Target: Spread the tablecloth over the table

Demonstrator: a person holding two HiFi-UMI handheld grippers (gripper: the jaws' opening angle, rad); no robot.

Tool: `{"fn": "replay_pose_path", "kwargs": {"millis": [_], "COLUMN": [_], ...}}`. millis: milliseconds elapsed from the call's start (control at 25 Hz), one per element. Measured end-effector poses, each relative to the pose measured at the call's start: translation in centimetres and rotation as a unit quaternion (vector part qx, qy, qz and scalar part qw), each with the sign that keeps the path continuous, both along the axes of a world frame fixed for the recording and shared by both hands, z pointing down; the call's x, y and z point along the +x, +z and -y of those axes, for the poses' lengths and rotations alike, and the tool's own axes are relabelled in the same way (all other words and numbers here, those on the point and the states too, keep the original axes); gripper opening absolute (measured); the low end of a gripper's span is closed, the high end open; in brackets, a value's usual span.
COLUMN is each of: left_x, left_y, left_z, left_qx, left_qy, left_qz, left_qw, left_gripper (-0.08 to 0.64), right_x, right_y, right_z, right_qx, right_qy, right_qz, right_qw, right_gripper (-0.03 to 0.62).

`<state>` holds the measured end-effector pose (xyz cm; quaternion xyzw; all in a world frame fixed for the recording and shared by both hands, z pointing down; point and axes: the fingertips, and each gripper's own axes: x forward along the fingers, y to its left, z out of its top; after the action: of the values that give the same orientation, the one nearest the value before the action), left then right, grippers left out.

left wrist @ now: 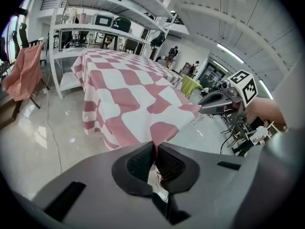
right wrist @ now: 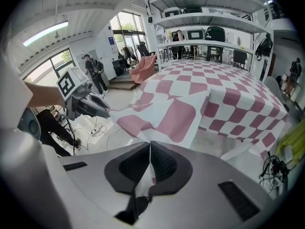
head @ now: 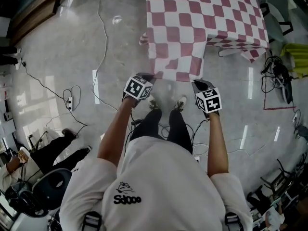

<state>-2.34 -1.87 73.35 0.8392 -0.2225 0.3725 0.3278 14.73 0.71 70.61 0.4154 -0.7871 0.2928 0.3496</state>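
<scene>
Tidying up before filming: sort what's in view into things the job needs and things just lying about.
Job: tablecloth; left tool, shut on its edge; right tool, likewise.
Lying about: floor cables; draped pink cloth; shelving.

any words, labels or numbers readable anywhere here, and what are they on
"SJ000", or close to it: stylised print on the back of the person's white shirt, not sharp enough to be sure.
Cubes on the left gripper and right gripper: square marker patterns, no words.
Tablecloth: plain checks, no text.
</scene>
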Motion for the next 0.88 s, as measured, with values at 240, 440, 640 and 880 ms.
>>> {"fn": "replay_pose_path", "kwargs": {"millis": [240,440,640,880], "left_x": [0.5,1.0,1.3,0.9], "left_y": [2.7,4.1,4.3,4.2], "left_z": [-0.6,-0.6,-1.4,-2.6], "left_qx": [-0.01,-0.013,-0.009,-0.015], "left_qy": [-0.021,-0.048,-0.037,-0.045], "left_qz": [0.009,0.03,0.05,0.061], "left_qw": [0.9997,0.9983,0.998,0.997], "left_gripper": [0.031,0.087,0.165,0.222], "right_x": [0.9,2.2,3.0,4.0], "right_y": [2.8,4.0,4.0,3.2], "right_z": [-0.4,-0.9,-1.3,-1.6], "right_qx": [-0.029,-0.043,-0.051,-0.057], "right_qy": [-0.02,-0.014,-0.023,-0.031], "right_qz": [-0.019,-0.006,-0.01,0.0], "right_qw": [0.999,0.999,0.998,0.998], "right_gripper": [0.054,0.094,0.14,0.206]}}
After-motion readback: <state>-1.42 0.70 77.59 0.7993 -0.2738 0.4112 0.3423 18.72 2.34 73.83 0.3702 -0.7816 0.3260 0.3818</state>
